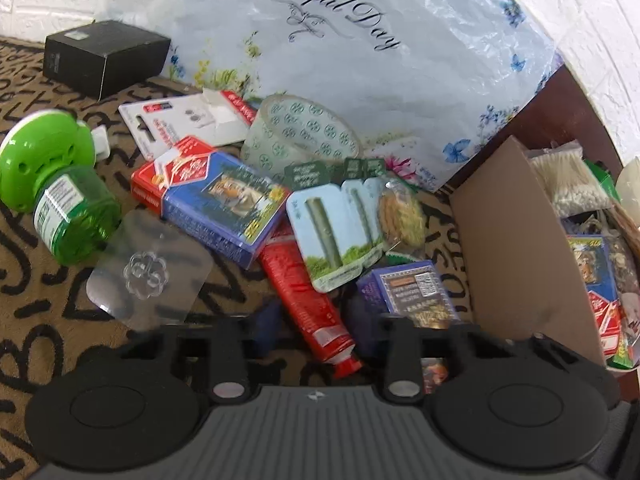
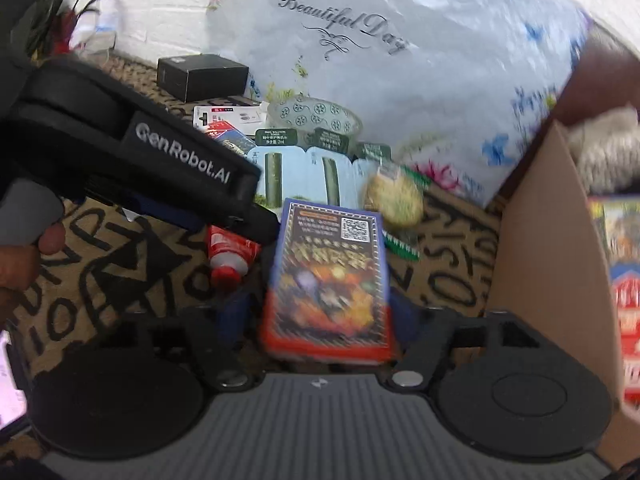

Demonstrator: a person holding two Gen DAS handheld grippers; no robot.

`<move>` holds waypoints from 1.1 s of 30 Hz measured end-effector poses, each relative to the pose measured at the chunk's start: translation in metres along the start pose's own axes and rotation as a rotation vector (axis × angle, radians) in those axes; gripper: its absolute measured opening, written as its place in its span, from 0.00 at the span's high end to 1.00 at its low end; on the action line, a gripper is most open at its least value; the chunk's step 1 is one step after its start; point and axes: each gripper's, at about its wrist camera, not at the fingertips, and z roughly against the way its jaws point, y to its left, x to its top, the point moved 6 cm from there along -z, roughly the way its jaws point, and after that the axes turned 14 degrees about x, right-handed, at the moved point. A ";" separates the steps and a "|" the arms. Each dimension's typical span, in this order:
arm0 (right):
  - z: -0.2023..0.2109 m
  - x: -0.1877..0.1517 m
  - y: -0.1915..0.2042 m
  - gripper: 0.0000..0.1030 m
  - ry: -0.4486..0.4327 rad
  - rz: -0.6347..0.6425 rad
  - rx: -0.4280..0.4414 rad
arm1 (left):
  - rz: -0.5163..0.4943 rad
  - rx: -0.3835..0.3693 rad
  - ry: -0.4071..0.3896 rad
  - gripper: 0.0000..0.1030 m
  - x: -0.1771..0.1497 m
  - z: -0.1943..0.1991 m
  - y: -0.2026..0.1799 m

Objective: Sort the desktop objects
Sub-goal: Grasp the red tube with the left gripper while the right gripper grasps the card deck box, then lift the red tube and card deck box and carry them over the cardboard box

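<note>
A heap of small items lies on a letter-patterned mat. My left gripper (image 1: 316,320) is open low over a red tube (image 1: 302,288); its dark fingers straddle the tube. My right gripper (image 2: 320,308) is shut on a blue and orange card box (image 2: 328,276) and holds it above the mat. The same box shows in the left wrist view (image 1: 416,292). Beside lie a red and blue card box (image 1: 216,204), a tape roll (image 1: 300,132), green-stick blister packs (image 1: 332,232) and a green bottle (image 1: 56,188). The left gripper body (image 2: 160,160) crosses the right wrist view.
A cardboard box (image 1: 512,248) at the right holds cotton swabs (image 1: 568,180) and other card packs. A black box (image 1: 104,56) stands at the back left. A white "Beautiful Day" plastic bag (image 1: 360,40) fills the back. A clear adhesive hook (image 1: 148,272) lies front left.
</note>
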 end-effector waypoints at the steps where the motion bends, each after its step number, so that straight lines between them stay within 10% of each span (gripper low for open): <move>1: 0.004 -0.001 0.001 0.41 -0.005 -0.008 -0.001 | 0.014 -0.001 -0.003 0.78 -0.001 0.001 0.002; 16: 0.075 -0.075 0.041 0.41 0.053 -0.107 0.040 | -0.118 -0.069 0.102 0.91 -0.066 0.057 0.010; 23: 0.088 -0.086 0.042 0.40 0.034 -0.157 0.033 | -0.176 -0.019 0.107 0.64 -0.065 0.047 -0.008; 27: 0.089 -0.084 0.039 0.40 0.025 -0.164 0.028 | -0.252 0.028 0.081 0.86 -0.066 0.046 -0.016; 33: 0.086 -0.086 0.030 0.34 0.019 -0.199 0.032 | -0.345 0.055 0.045 0.88 -0.071 0.049 -0.028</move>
